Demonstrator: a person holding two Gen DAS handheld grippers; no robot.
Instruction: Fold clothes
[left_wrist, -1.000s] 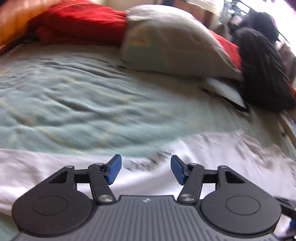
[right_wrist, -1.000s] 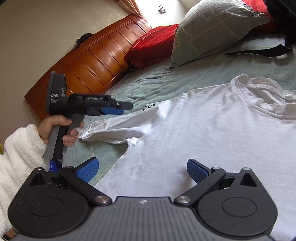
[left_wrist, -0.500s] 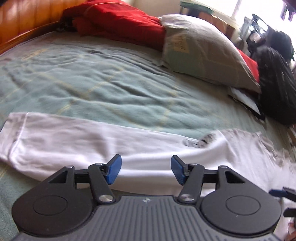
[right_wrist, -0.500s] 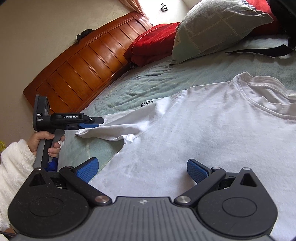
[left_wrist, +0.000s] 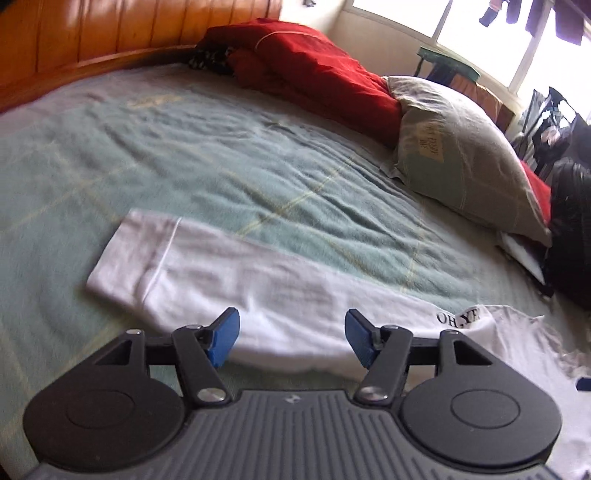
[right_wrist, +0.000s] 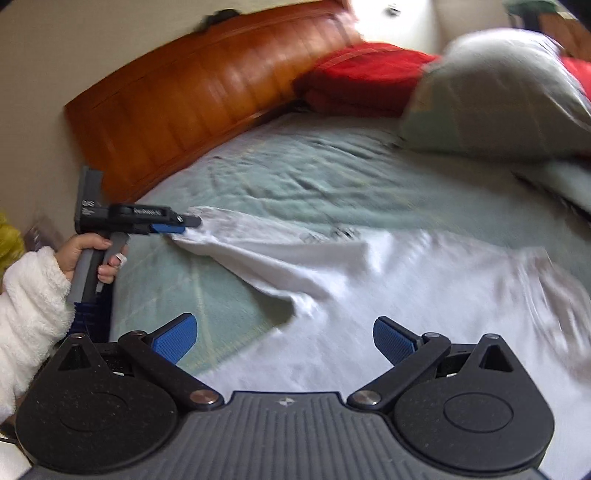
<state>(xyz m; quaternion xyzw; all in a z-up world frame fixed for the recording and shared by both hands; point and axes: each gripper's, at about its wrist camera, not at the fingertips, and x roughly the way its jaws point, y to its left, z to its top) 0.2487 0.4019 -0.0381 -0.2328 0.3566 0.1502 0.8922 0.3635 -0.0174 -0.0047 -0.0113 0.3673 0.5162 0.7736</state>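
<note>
- My left gripper (left_wrist: 291, 338) sits low in the middle of its own view, angled down at the bed; its jaws have just been opening, the blue pads (left_wrist: 223, 338) stand well apart and grip nothing.
- The sleeve (left_wrist: 207, 273) of the white T-shirt (right_wrist: 406, 295) lies flat behind and between those pads, running from the cuff at centre left toward the lower right, where black lettering (left_wrist: 458, 317) shows on the cloth.
- In the right wrist view the same gripper (right_wrist: 184, 223) appears at centre left, held about level, its tip at the outer end of the sleeve; whether it touches the cloth I cannot tell.
- My left hand (right_wrist: 92, 254) wraps the grey handle below it, with a fluffy white sleeve cuff (right_wrist: 29, 299) covering the wrist at the left edge.
- My right gripper (right_wrist: 284, 338) fills the bottom of its view, tilted downward, jaws spread wide and empty, over the shirt's edge.
- The T-shirt spreads across the lower right of that view on the green blanket (right_wrist: 295, 166); the picture is blurred.
- Farther out: a grey pillow (left_wrist: 461, 155) at the right, a red blanket (left_wrist: 314, 74) at upper centre, a wooden headboard (right_wrist: 192, 92) at upper left and a black bag (left_wrist: 569, 229) at the far right edge.
</note>
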